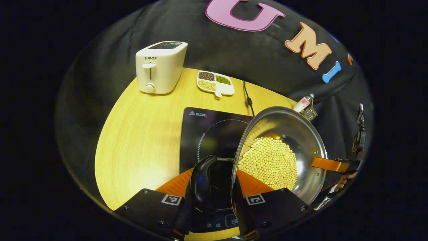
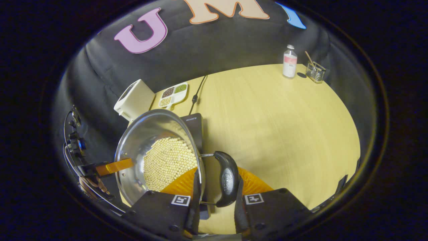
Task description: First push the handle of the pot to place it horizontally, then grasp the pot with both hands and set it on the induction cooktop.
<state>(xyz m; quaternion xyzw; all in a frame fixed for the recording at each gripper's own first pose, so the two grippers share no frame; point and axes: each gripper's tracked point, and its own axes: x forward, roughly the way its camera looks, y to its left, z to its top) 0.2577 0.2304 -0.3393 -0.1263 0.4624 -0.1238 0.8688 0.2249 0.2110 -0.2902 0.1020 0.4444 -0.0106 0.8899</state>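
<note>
Both grippers, left (image 1: 214, 201) and right (image 2: 214, 201), clamp the pot's (image 1: 301, 134) side handles, pot held tilted over the cooktop (image 1: 200, 134); further tilt risks spilling beans (image 1: 269, 162).

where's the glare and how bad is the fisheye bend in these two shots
Left gripper view: a bright lamp patch washes out the table at lower left, the pot wall mirrors the beans, and the toaster leans with the curved table edge. Right gripper view: light is more even, a soft sheen on the pot handle, and the table's far edge bows near the bottle.
</note>
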